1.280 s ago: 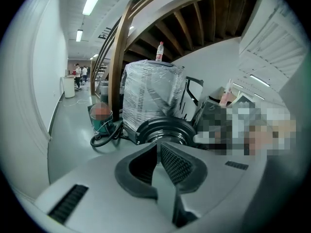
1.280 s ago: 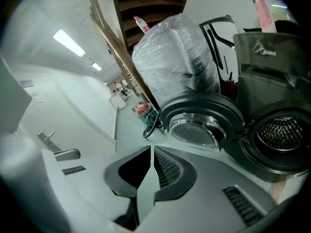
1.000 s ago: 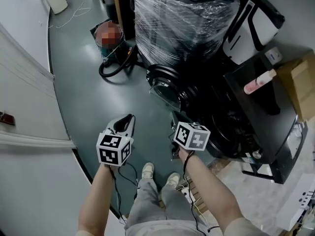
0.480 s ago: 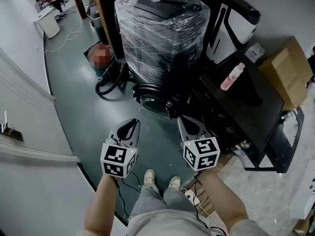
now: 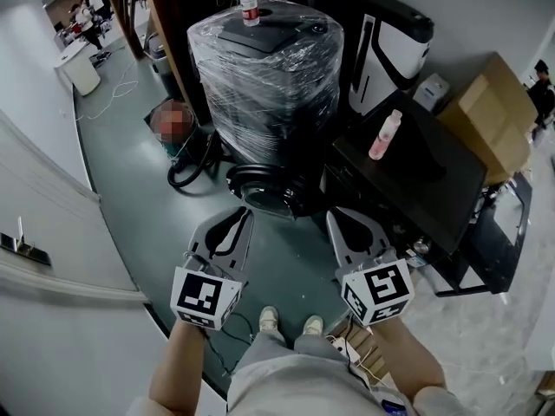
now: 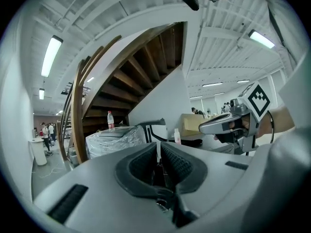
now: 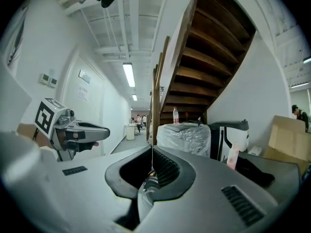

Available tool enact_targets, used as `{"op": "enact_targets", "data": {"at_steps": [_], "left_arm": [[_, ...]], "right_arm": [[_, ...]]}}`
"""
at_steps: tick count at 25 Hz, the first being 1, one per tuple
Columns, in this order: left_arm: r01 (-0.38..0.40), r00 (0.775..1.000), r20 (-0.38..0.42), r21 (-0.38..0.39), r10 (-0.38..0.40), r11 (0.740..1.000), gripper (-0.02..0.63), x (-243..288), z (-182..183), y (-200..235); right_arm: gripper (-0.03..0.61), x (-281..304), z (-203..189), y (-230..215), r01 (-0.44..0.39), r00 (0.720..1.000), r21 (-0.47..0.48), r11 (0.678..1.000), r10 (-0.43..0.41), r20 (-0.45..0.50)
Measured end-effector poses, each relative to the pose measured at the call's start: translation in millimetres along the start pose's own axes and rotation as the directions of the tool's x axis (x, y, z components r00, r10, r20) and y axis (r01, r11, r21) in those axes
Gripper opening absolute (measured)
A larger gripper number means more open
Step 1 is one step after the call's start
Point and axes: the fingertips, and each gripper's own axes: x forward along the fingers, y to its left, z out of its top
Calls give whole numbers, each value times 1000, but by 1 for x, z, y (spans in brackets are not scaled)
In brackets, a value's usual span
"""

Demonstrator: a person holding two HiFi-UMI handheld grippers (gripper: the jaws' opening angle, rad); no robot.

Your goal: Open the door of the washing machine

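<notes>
The grey floor (image 5: 130,163) filled the left of the head view. On it stood a tall appliance wrapped in clear film (image 5: 264,85), and just to its right the dark washing machine (image 5: 408,176), with a flat black top. Its round door (image 5: 264,193) sat low at the front, near the wrapped appliance's base. It appeared to be swung out from the machine, so the task looked done or nearly so. A cardboard box (image 5: 490,115) leaned behind the machine.

The left tongs (image 5: 241,215) and the right tongs (image 5: 336,217) were held side by side above the floor, well apart from the door and touching nothing. Each gripper view showed its pads drawn together with nothing between them. A pink bottle (image 5: 385,135) stood on the machine's top, and a water bottle (image 5: 249,3) on the wrapped appliance.

The likeliest trouble was the door itself. It hung low, close to the person's feet and to a black hose (image 5: 195,167) coiled on the floor, so a step forward could knock it back toward shut. A careless sweep of the right tongs over the machine's top could tip the pink bottle.
</notes>
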Motion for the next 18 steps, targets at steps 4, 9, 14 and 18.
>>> {"op": "enact_targets", "data": {"at_steps": [4, 9, 14, 18], "left_arm": [[7, 998, 68, 12, -8, 1000, 40, -8, 38, -17], [2, 990, 138, 30, -6, 1000, 41, -17, 67, -33], [-8, 987, 161, 72, -4, 997, 41, -33, 84, -39], [-13, 982, 188, 80, -3, 997, 40, -38, 92, -44]], "right_arm": [[29, -27, 32, 3, 5, 998, -44, 999, -3, 65], [28, -58, 52, 4, 11, 995, -69, 998, -4, 103], [28, -84, 58, 8, 27, 994, -121, 992, -13, 113], [28, -97, 58, 9, 46, 992, -116, 992, -31, 124]]}}
